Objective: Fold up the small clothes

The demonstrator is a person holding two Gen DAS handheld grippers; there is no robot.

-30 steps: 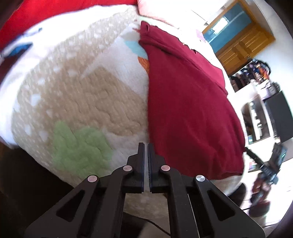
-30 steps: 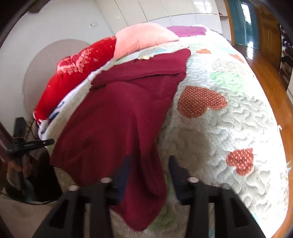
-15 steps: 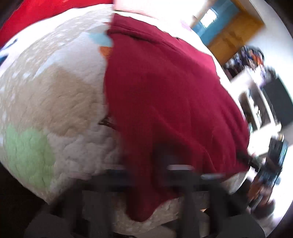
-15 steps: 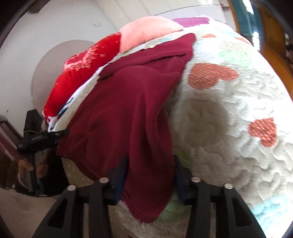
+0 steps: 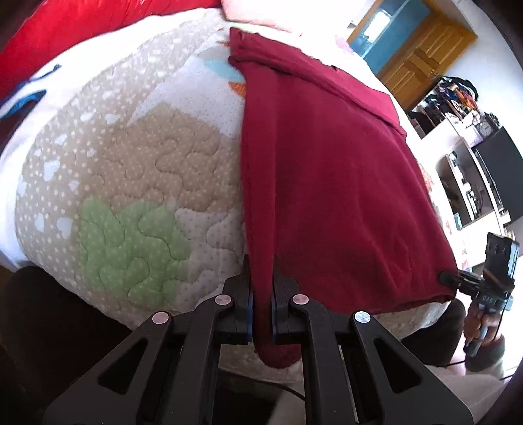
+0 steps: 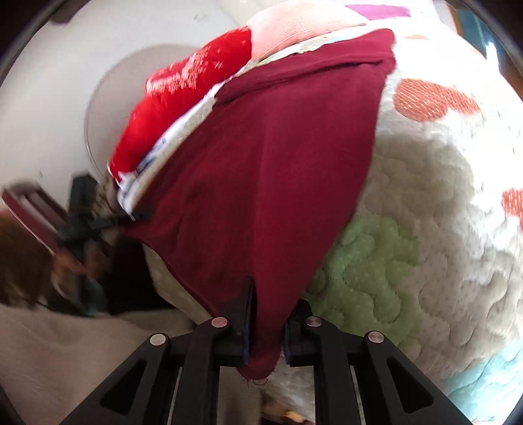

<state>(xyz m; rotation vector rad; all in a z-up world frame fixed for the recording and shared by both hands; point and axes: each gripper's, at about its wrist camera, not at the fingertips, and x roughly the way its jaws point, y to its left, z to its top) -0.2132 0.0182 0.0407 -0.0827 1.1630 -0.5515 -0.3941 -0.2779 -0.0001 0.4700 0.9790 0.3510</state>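
Observation:
A dark red garment (image 5: 330, 170) lies spread on a quilted bed cover (image 5: 137, 170), its near edge hanging over the bed's front. My left gripper (image 5: 261, 287) is shut on the garment's near left corner. My right gripper (image 6: 271, 314) is shut on the near right corner of the same garment (image 6: 268, 170). The right gripper also shows at the far right in the left wrist view (image 5: 457, 279); the left gripper shows blurred at the left in the right wrist view (image 6: 130, 215). The garment's far end is folded over near the pillows.
Red pillow (image 6: 183, 88) and pink pillow (image 6: 294, 29) lie at the head of the bed. A wooden door (image 5: 421, 55), shelves (image 5: 470, 183) and a dark screen (image 5: 500, 170) stand beyond the bed's right side. The quilt (image 6: 425, 209) drops away at the near edge.
The left gripper moved right from the bare quilt and closed on the garment's left corner. The right gripper moved in and closed on the right corner.

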